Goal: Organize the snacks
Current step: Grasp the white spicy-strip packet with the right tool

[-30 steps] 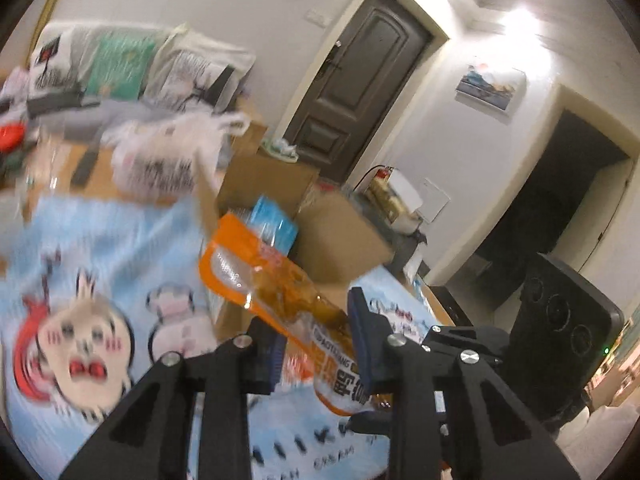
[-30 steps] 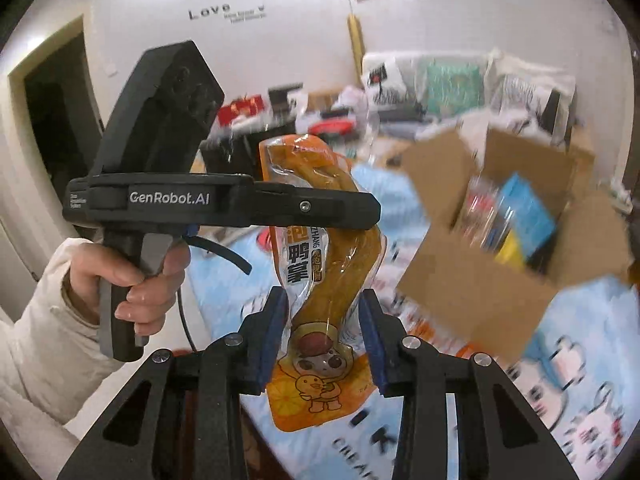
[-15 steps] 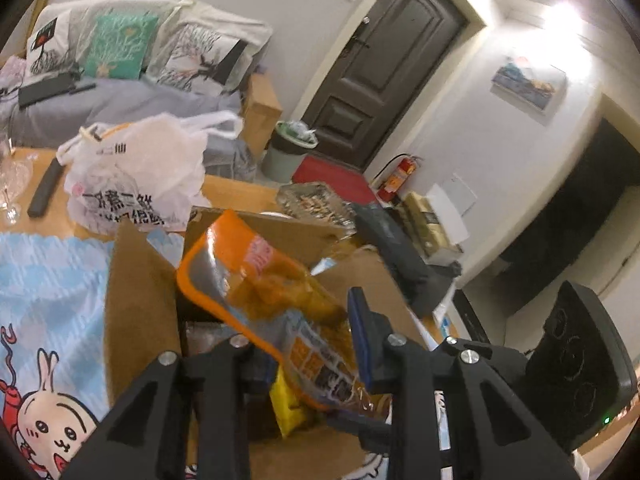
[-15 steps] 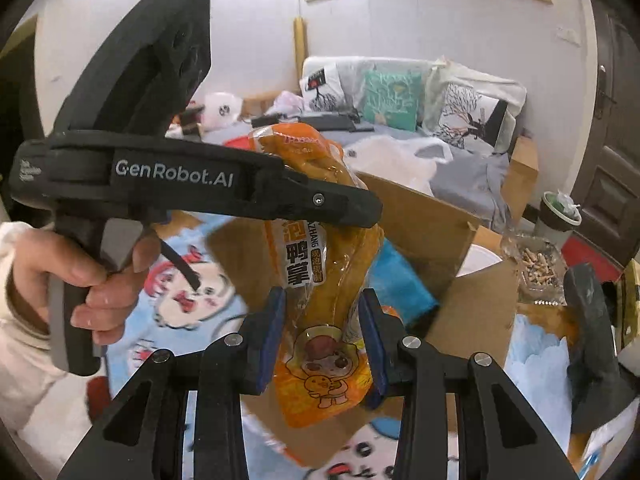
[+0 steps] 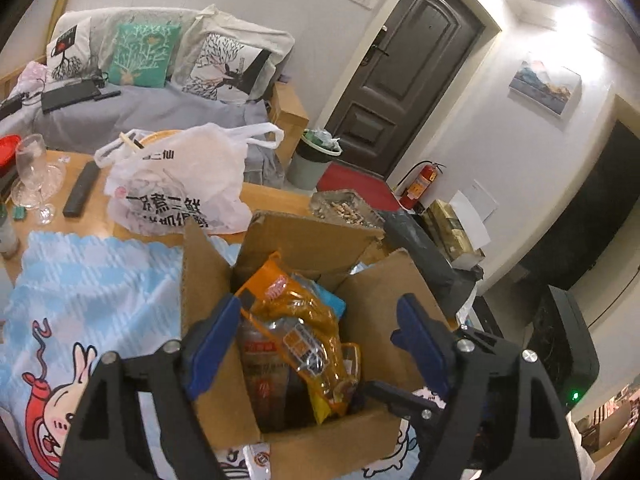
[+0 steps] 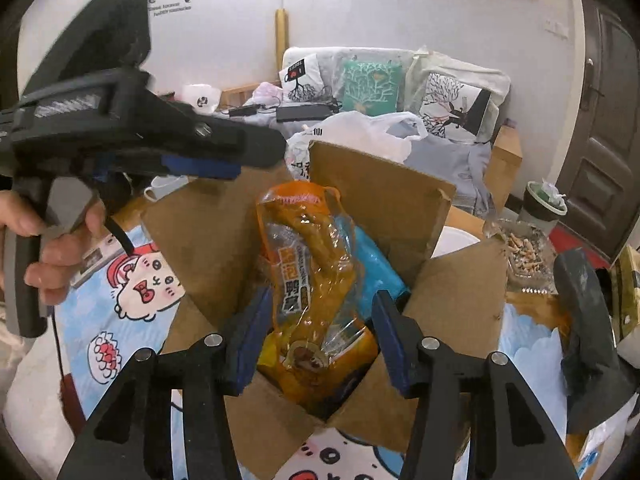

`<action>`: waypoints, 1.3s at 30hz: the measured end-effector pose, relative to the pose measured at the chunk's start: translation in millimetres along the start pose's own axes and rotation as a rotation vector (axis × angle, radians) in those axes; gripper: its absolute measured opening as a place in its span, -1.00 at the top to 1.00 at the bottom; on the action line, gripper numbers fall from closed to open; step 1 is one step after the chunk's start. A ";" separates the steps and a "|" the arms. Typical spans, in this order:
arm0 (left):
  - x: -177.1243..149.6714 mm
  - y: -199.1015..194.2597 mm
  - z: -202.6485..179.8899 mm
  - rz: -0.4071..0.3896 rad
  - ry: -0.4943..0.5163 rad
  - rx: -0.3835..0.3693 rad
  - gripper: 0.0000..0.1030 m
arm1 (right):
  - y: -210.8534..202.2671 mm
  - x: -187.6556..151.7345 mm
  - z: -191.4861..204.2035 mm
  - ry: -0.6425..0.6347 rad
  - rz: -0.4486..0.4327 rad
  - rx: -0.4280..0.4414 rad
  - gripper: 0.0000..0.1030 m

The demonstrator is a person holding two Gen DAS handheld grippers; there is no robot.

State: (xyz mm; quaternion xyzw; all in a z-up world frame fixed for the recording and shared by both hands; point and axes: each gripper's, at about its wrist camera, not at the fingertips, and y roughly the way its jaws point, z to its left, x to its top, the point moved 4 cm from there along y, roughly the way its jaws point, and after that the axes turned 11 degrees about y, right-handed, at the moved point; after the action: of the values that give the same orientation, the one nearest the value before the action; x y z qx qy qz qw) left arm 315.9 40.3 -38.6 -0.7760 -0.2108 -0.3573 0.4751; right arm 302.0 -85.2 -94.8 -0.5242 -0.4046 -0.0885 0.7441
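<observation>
Snack pouch (image 6: 316,280): we see the orange pouch standing on end inside the box, its top leaning toward the far flap.
Box (image 6: 384,208): cardboard, 4 flaps up, on the blue cartoon cloth (image 5: 100,280) near the tabletop's right edge; a blue packet (image 6: 376,268) sits in it just right of the pouch.
Left gripper (image 5: 316,336): we hold it over the box; its jaws have just been opening and now stand wide, the blue pads clear of the pouch.
Right gripper (image 6: 316,340): jaws have just been opening too; the pouch is between them, and we see both pads apart from it.
Hand (image 6: 52,248): grips the left gripper's handle at the box's left side.
Bag (image 5: 180,184): white plastic, beyond the box toward the tabletop's far edge.
</observation>
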 end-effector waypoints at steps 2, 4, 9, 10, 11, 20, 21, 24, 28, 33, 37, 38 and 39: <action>-4.3 -12.5 -4.8 -0.012 0.023 0.003 -0.55 | -5.5 -3.1 3.8 0.005 -0.003 0.016 0.08; -8.8 -22.8 -10.7 -0.021 0.051 0.004 -0.62 | -16.3 -5.8 10.3 0.018 -0.011 0.053 0.08; -30.8 -48.5 -21.7 -0.020 0.113 0.025 -0.62 | -47.1 -23.9 31.6 0.003 -0.006 0.180 0.03; -38.0 -53.3 -22.3 -0.016 0.123 0.031 -0.63 | -50.2 -28.9 34.8 -0.008 0.004 0.198 0.03; -45.3 -57.0 -22.3 -0.009 0.134 0.038 -0.63 | -53.7 -35.2 38.2 -0.020 0.016 0.220 0.03; -130.1 -54.0 -7.0 0.096 0.186 0.090 -0.64 | -22.0 -122.6 39.4 -0.051 0.256 0.301 -0.01; -134.9 -51.0 -5.4 0.107 0.182 0.090 -0.64 | -8.4 -129.8 33.5 -0.035 0.284 0.256 -0.03; -150.3 -40.7 0.1 0.136 0.154 0.079 -0.64 | 20.9 -135.1 16.7 0.035 0.313 0.193 -0.04; -158.2 -34.9 -0.1 0.144 0.133 0.056 -0.64 | 41.3 -131.0 4.5 0.073 0.272 0.133 -0.17; -159.1 -30.9 1.3 0.151 0.128 0.057 -0.64 | 56.5 -128.5 9.1 0.075 0.247 0.155 -0.39; -164.2 -31.1 6.6 0.158 0.126 0.061 -0.64 | 54.0 -131.8 27.6 0.037 0.259 0.212 -0.39; -165.9 -31.3 8.5 0.162 0.124 0.064 -0.64 | 52.4 -133.4 32.2 0.030 0.267 0.236 -0.39; -167.2 -31.9 10.3 0.163 0.121 0.066 -0.64 | 49.0 -137.6 37.5 0.018 0.277 0.257 -0.39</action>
State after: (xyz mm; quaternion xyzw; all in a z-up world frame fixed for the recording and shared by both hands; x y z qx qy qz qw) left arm 188.6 66.1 -149.1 -0.7513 -0.1295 -0.3568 0.5398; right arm 219.7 -72.2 -220.6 -0.4745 -0.3298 0.0625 0.8137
